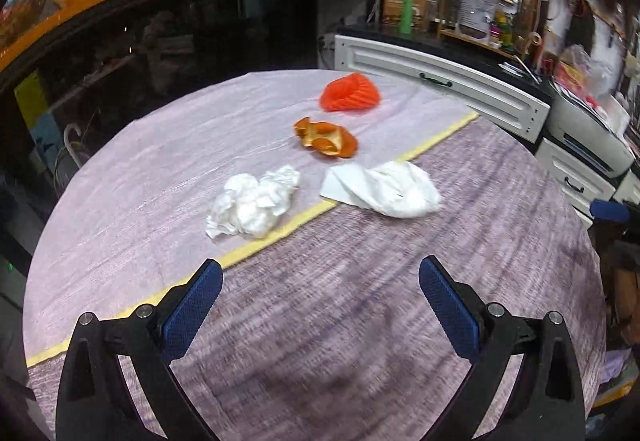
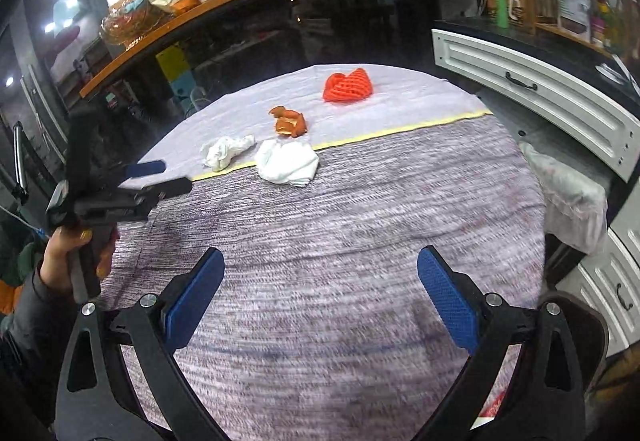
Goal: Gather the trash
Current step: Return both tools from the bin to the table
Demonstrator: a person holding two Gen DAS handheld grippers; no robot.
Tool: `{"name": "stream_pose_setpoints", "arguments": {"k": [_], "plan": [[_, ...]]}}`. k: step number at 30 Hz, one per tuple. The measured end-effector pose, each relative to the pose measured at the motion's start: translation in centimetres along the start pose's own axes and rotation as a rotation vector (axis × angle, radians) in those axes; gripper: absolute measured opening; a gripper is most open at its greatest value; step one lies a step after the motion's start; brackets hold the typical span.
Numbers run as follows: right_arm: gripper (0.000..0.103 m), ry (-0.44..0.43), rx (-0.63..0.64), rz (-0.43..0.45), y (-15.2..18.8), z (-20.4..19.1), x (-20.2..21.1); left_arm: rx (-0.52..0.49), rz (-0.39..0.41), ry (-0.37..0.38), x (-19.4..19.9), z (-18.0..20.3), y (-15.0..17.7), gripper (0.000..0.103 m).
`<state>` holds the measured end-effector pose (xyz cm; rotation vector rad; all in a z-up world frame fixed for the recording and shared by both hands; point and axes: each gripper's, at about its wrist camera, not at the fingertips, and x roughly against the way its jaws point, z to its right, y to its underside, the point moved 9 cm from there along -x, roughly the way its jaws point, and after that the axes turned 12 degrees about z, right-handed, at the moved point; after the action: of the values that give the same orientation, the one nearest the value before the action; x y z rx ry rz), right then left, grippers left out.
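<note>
Trash (image 1: 256,203) well ahead of left tool (image 1: 320,273).

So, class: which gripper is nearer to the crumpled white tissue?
Left. The left gripper hangs open just short of the crumpled white tissue, which lies slightly to its left; the right gripper, also open, sits farther back across the table.

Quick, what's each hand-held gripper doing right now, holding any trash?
Left hand-held gripper: open, holding nothing.
Right hand-held gripper: open, holding nothing.
</note>
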<state>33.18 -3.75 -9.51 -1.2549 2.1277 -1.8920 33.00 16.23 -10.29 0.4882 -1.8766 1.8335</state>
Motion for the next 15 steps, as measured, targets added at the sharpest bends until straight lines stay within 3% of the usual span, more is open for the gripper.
{"name": "stream_pose_setpoints", "arguments": {"k": [5, 10, 12, 15], "plan": [[0.096, -0.019, 0.030, -0.040, -0.3, -1.0, -2.0, -0.005, -0.048, -0.020, -4.2, -2.1, -0.7, 0.097], [0.096, -0.036, 0.058, -0.055, -1.1, -1.9, -4.0, 0.074, -0.114, -0.050, -7.5, -4.5, -0.4, 0.096], [0.096, -0.045, 0.055, -0.064, -1.5, -2.0, -4.8, 0.103, -0.118, -0.040, -8.0, -4.8, -0.2, 0.090], [0.096, -0.053, 0.045, -0.073, -2.3, -2.2, -6.6, 0.114, -0.115, -0.051, -7.8, -5.1, 0.0, 0.071]]}}
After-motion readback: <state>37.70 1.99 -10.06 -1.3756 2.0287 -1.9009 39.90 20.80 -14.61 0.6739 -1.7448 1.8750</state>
